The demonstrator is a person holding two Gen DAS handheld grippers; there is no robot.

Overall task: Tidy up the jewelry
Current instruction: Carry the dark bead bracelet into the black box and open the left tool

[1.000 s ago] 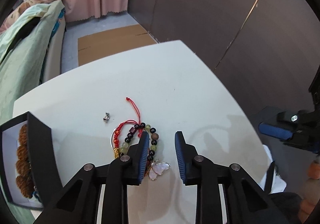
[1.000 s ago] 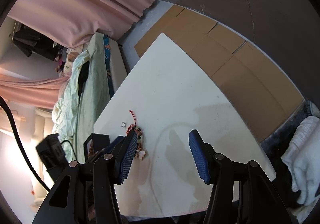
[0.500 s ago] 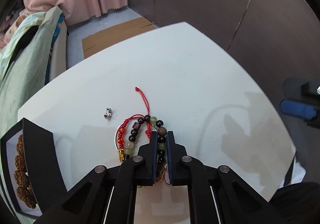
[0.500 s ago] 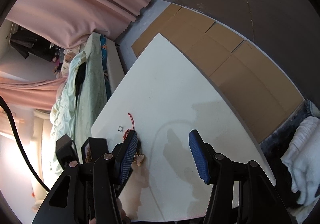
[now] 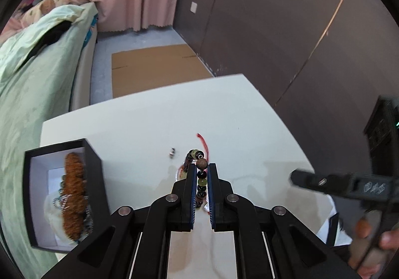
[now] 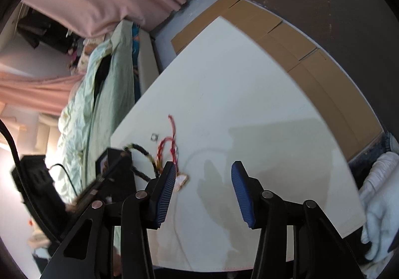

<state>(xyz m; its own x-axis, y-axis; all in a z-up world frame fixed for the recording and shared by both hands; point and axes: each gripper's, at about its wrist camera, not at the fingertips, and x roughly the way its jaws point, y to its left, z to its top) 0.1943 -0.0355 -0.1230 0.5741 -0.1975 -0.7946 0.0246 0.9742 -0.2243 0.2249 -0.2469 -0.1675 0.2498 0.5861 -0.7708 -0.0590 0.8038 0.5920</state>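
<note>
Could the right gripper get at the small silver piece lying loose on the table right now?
Probably yes. The right gripper holds nothing, its jaws closing on air, and the small silver piece lies bare on the white table. The red cord and the left gripper's beaded bracelet crowd the approach.

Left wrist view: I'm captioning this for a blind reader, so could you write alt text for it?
The left gripper is shut on a beaded bracelet above a white table. An open black box holding other jewelry sits to the left, a small metal piece lies on the table, and the right gripper reaches in from the right.
</note>
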